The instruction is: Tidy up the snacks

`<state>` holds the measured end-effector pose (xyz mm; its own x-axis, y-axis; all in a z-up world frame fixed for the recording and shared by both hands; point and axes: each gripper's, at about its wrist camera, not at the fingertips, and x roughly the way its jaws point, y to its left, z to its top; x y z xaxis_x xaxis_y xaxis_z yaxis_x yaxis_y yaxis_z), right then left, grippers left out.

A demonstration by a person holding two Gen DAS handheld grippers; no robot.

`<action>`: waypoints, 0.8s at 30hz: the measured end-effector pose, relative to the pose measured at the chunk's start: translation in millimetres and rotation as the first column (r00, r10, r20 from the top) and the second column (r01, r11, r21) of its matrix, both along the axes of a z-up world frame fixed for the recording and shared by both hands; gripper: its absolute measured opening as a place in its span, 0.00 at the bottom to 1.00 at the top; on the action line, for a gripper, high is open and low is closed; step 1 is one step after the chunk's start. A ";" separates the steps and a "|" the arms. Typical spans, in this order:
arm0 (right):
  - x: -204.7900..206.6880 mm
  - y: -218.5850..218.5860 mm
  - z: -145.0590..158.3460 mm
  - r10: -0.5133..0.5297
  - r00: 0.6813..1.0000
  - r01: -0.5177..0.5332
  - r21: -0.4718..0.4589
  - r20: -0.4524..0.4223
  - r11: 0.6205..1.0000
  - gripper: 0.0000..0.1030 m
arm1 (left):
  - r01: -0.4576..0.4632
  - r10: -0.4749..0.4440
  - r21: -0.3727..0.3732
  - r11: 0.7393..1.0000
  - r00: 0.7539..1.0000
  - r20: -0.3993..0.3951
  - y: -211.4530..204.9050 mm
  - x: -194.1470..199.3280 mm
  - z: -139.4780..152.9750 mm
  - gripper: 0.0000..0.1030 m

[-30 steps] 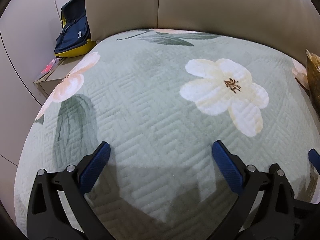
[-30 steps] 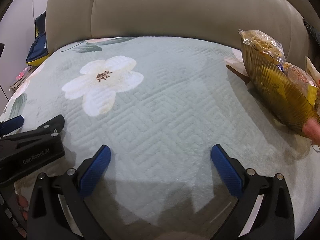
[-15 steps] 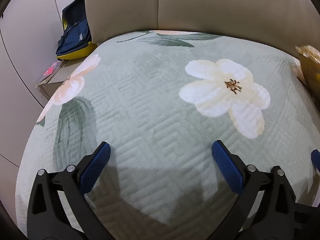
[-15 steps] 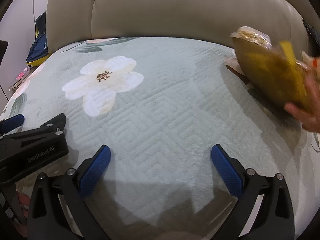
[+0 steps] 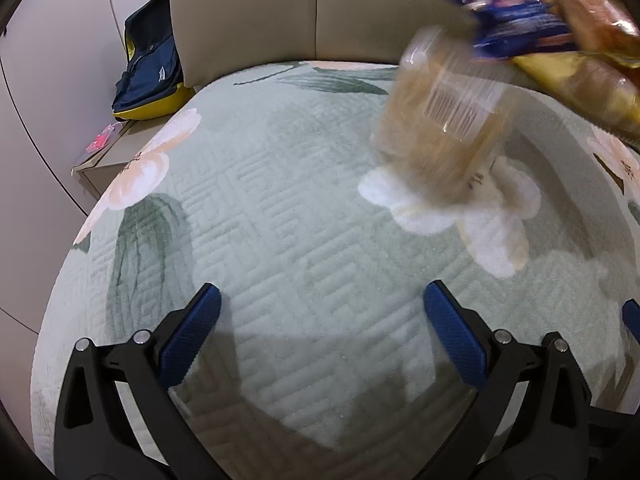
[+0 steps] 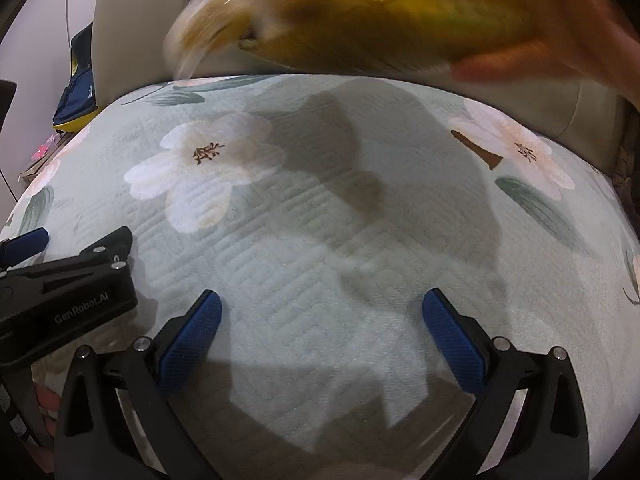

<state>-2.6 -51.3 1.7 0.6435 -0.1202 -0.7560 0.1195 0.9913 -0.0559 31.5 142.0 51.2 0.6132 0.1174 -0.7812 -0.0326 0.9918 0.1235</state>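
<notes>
The left gripper [image 5: 320,320] is spread wide over the green floral quilt [image 5: 280,220], gripping nothing. The right gripper [image 6: 320,320] is equally spread and empty above the same quilt; the left gripper's body lies at its 9 o'clock. From the left view, at 1 o'clock, a blurred clear packet [image 5: 448,116] with a barcode is in mid-air above a white flower, with a blue bag [image 5: 508,12] beyond it. From the right view, at 12 o'clock, a hand [image 6: 560,40] tips a yellow tray [image 6: 380,20] of snacks.
</notes>
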 end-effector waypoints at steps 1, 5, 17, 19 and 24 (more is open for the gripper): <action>0.3 0.1 -0.1 0.000 1.000 0.000 0.000 0.000 1.000 0.95 | 0.000 0.000 0.000 1.000 1.000 0.001 -0.2 0.0 0.1 0.97; -0.1 0.1 0.2 0.000 1.000 0.000 0.000 0.001 1.000 0.95 | -0.002 0.002 0.003 1.000 1.000 0.001 -1.4 0.0 -0.8 0.97; 0.1 0.3 0.2 0.002 1.000 -0.002 -0.002 0.001 1.000 0.95 | 0.064 -0.063 -0.042 0.997 0.998 0.008 -10.5 -6.0 1.5 0.97; 0.1 0.0 0.0 0.002 1.000 -0.002 -0.001 0.001 1.000 0.95 | 0.068 -0.068 -0.035 0.997 0.998 0.005 -13.3 -6.2 0.8 0.97; 0.3 1.4 -0.1 0.000 1.000 0.000 -0.003 0.000 1.000 0.95 | 0.062 -0.062 -0.007 0.998 0.998 -0.001 -18.3 -6.3 -0.4 0.97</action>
